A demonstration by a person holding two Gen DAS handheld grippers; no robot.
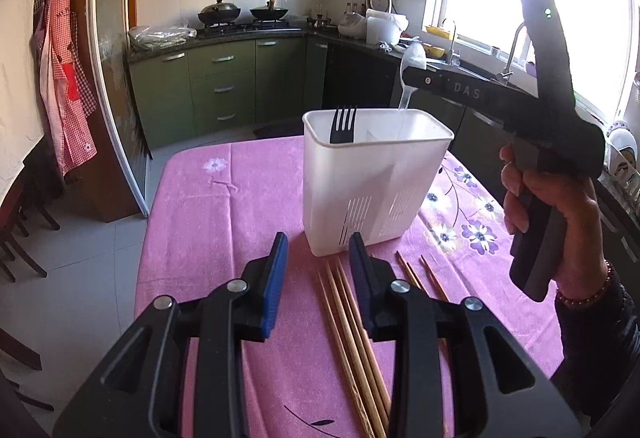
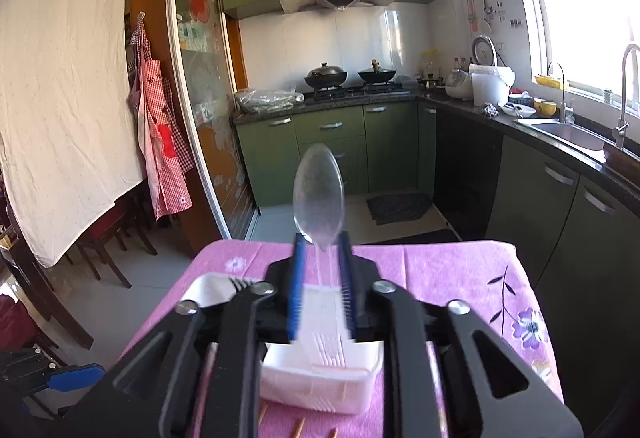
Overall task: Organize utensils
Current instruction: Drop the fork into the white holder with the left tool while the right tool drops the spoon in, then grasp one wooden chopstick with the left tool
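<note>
The clear spoon (image 2: pixel 319 193) stands bowl-up over the white caddy (image 1: pixel 376 177), its handle already dipping into the right-hand compartment. The fork (image 1: pixel 343 125) sits tines-up in the left one, so it looks like one kind per slot.

The right claw (image 2: pixel 320 278) is around the spoon's neck, but look closely: from its own camera the blue pads stand either side of the thin handle with gaps showing. Jaws parted, not pinching. My read is a drop in progress, the caddy wall guiding the handle down. Holding it by the neck with the bowl up makes sense; the handle goes in first and the bowl stays grabbable.

The left claw (image 1: pixel 318 278) hovers low over the pink table (image 1: pixel 192 230), jaws apart and nothing between them, right above the bundle of chopsticks (image 1: pixel 352 338) lying flat. That's likely the next pick.

The views split the work. The left camera gives the side-on story: the person's hand (image 1: pixel 552 222) on the right tool, the spoon entering the caddy, the divider, a second pair of chopsticks (image 1: pixel 424 274) further right. The right camera alone shows the gap between pads and handle, and looks down into the caddy's mouth.
</note>
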